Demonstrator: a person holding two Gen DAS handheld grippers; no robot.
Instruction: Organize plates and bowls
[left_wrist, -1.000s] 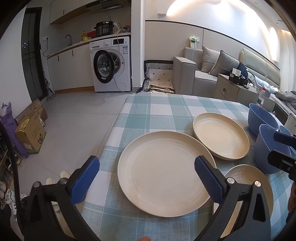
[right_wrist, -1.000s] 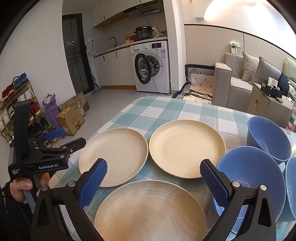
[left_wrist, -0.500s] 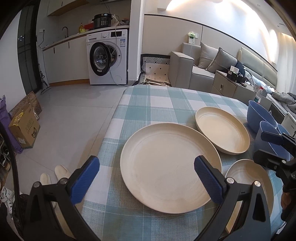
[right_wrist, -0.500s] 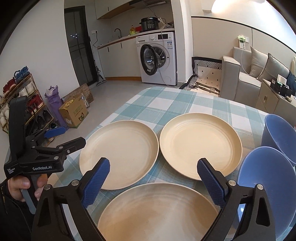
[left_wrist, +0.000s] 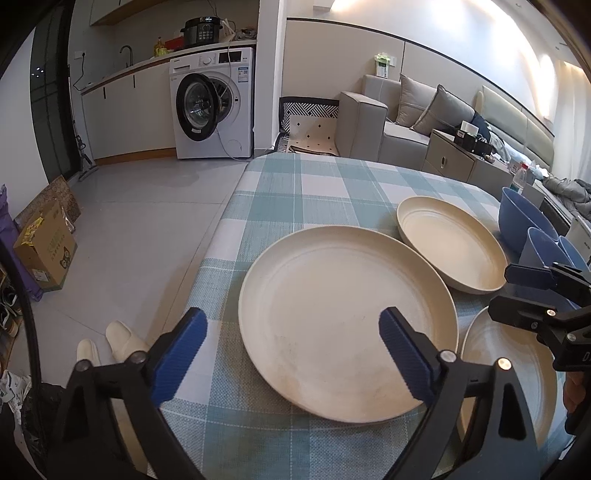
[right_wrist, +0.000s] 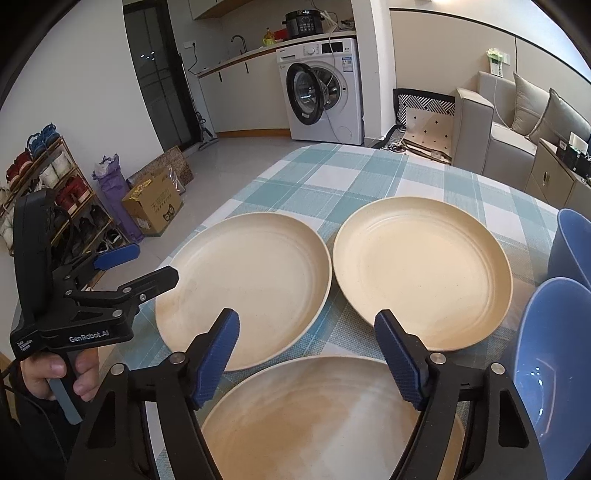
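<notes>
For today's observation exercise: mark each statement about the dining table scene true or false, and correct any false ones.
1. Three cream plates lie on the checked tablecloth. True.
2. The plates are stacked. False: they lie side by side.
3. The blue bowls stand right of the plates. True.
4. The right gripper grips a plate. False: its jaws, just closing, hold nothing.
5. The washing machine door is shut. False: it is open.

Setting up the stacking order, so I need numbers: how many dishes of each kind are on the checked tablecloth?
Cream plates: 3
Blue bowls: 3
Total: 6
</notes>
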